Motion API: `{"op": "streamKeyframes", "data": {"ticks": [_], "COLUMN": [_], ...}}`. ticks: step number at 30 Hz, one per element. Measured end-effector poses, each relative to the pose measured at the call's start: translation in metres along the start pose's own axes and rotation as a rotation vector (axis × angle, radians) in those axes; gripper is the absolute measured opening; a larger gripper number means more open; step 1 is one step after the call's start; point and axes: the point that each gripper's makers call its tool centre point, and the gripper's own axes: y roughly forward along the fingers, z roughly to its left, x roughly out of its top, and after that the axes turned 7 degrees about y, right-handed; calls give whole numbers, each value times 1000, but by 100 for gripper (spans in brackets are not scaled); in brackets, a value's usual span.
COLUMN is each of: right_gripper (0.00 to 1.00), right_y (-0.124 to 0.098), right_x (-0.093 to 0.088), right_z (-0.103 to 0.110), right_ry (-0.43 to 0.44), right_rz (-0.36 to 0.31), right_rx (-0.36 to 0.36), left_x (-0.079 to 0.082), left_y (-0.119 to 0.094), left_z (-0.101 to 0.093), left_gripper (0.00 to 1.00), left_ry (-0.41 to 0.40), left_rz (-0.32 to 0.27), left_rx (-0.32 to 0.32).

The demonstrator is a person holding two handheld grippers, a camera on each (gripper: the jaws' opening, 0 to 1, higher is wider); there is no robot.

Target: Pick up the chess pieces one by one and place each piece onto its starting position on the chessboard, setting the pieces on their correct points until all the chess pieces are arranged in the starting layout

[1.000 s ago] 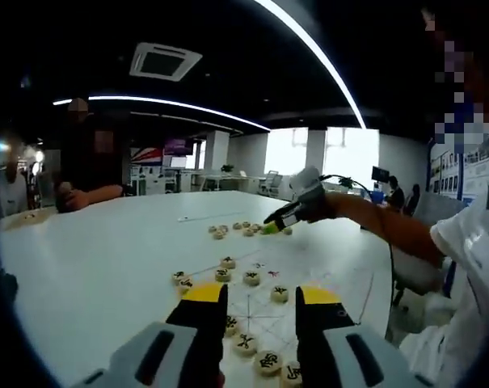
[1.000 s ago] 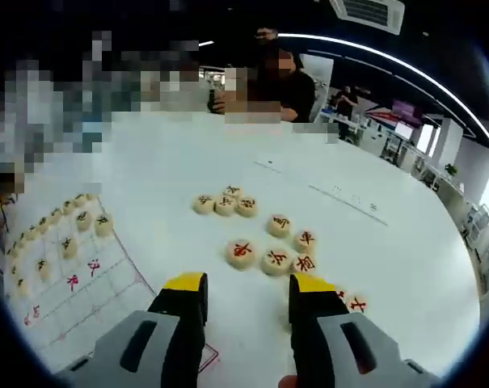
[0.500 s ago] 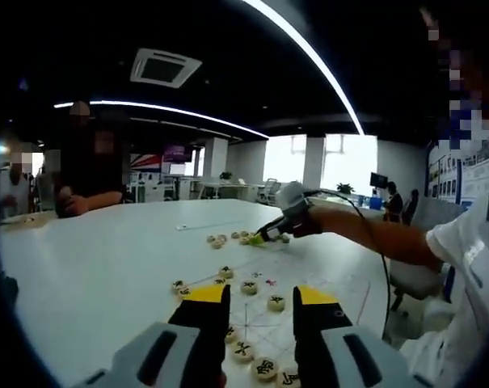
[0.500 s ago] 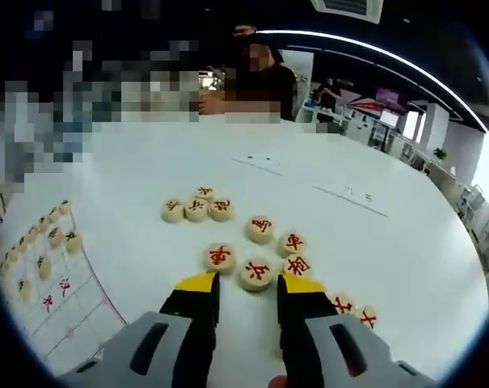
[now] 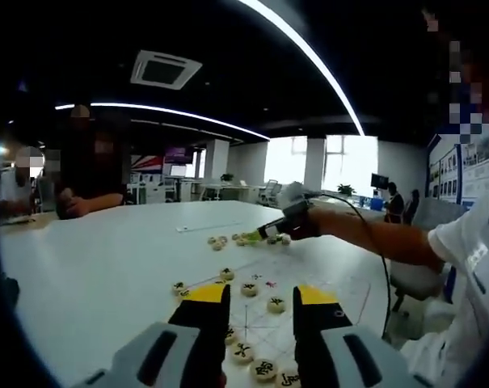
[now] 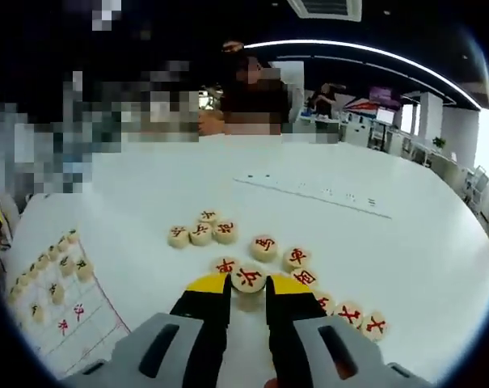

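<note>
We've got a red piece (image 6: 249,278) pinched between the right gripper (image 6: 248,293) jaws, which look closed on it at the edge of the loose red pile (image 6: 292,263) on the table (image 6: 389,242), presumably so it lifts clean off. The board (image 6: 70,311) with black pieces (image 6: 62,263) sits off to the side. Left gripper (image 5: 260,303) hovers over the board (image 5: 309,275), jaws apart, holding nothing.

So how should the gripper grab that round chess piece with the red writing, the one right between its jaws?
Pinch the red-lettered chess piece across its rounded rim, coming from above. It is a flat disc lying face-up on the table, and the right gripper already straddles it.
</note>
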Motion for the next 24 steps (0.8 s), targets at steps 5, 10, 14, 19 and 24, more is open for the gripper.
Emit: {"op": "streamKeyframes", "data": {"ticks": [5,10,14,19,24], "right_gripper": [19,19,19,19,19], "right_y": [-18,-36,-50,-68,-68], "right_x": [5,1,-3,-11,-22], "right_z": [16,48,72,92,95], "right_ry": [-34,-60,-93,-149,-176], "right_rz": [-4,0,2,1,11], "right_rx": [37,127,179,197,197], "left_x": [0,2,3,5,4], "left_y": [0,-1,-3,-5,-5], "left_z": [-4,-8,-11,-9,-9], "left_gripper": [34,36,37,37,37], "left_ry": [-10,-2,12,20,23], "left_rz": [1,0,-1,-6,1], "left_rx": [-20,-32,-41,-35,-31]}}
